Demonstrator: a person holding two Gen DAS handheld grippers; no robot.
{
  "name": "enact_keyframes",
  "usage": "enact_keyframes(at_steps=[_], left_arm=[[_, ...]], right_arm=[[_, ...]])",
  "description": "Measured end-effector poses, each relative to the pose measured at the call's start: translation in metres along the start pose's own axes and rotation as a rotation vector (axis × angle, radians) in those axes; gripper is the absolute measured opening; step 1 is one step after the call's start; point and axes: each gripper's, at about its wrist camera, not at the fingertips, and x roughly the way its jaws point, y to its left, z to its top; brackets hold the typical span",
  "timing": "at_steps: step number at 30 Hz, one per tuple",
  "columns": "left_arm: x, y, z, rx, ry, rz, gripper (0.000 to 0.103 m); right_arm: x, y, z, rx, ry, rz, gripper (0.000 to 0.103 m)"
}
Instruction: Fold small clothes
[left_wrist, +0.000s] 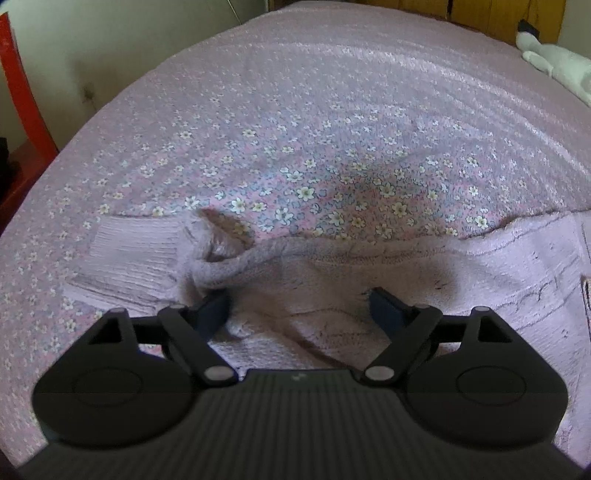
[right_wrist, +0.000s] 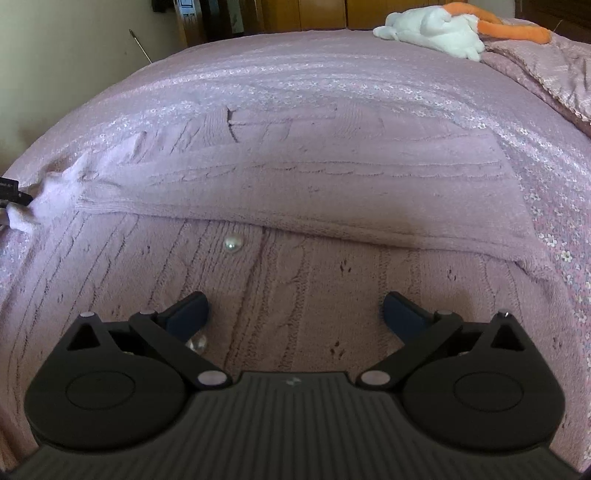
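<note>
Left wrist view: the left gripper (left_wrist: 297, 308) stands with jaws spread wide, holding nothing, low over a pink knit cardigan (left_wrist: 424, 273) that lies on the floral bedspread (left_wrist: 258, 122). A ribbed cuff (left_wrist: 133, 254) lies flat to the left. Next to it the knit is bunched into a thick roll (left_wrist: 236, 264) just ahead of the left finger. That area is rumpled and not squared. A white soft toy (left_wrist: 554, 62) sits far off at the bed's far side.

Right wrist view: the right gripper (right_wrist: 295, 314) is likewise spread wide and empty, close above the cardigan's cabled front. A pearl button (right_wrist: 233, 243) shows ahead of it. A second button (right_wrist: 197, 343) sits partly under the left finger. Beyond them a panel (right_wrist: 314, 184) of the garment lies folded over the body, its edge running across the frame, fairly smooth.

Judgement: one fold appears laid. The sleeve end at the left remains bunched, and further folds to a compact shape seem outstanding. Roughly the early-to-middle stage.
</note>
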Motion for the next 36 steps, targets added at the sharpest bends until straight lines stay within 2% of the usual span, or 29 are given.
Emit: enact_keyframes(at_steps=[3, 5, 8, 9, 10, 12, 13, 18, 25, 32, 36], left_arm=[[0.002, -0.002, 0.000, 0.013, 0.008, 0.010, 0.086], [0.001, -0.005, 0.000, 0.013, 0.008, 0.025, 0.082], [-0.006, -0.008, 0.000, 0.016, 0.000, 0.040, 0.052], [-0.010, -0.008, -0.001, 0.016, -0.006, 0.054, 0.034], [-0.015, -0.006, -0.001, 0.012, -0.016, 0.059, 0.023], [-0.025, 0.000, -0.001, -0.006, -0.035, 0.028, 0.014], [-0.031, 0.002, -0.001, -0.018, -0.047, 0.001, 0.002], [-0.061, 0.002, -0.002, -0.067, -0.081, -0.151, 0.003], [-0.101, -0.011, 0.000, -0.153, -0.119, -0.358, 0.003], [-0.139, -0.041, 0.004, -0.119, -0.154, -0.431, 0.003], [-0.154, -0.059, 0.004, -0.118, -0.158, -0.463, 0.003]], right_arm=[[0.000, -0.001, 0.000, -0.010, 0.005, 0.008, 0.103], [0.001, -0.001, 0.001, -0.028, 0.014, 0.012, 0.103], [0.000, -0.001, 0.003, -0.040, 0.032, 0.020, 0.103], [0.000, -0.002, 0.004, -0.043, 0.038, 0.024, 0.103], [0.000, -0.002, 0.005, -0.047, 0.045, 0.029, 0.103], [-0.001, -0.002, 0.006, -0.056, 0.054, 0.035, 0.103], [-0.002, -0.003, 0.007, -0.061, 0.057, 0.037, 0.103], [-0.014, -0.012, 0.008, -0.022, 0.052, 0.053, 0.103], [-0.037, -0.025, 0.006, -0.014, -0.002, 0.032, 0.103], [-0.044, -0.052, -0.002, 0.105, 0.001, 0.055, 0.103], [-0.051, -0.061, -0.008, 0.130, -0.018, 0.067, 0.103]])
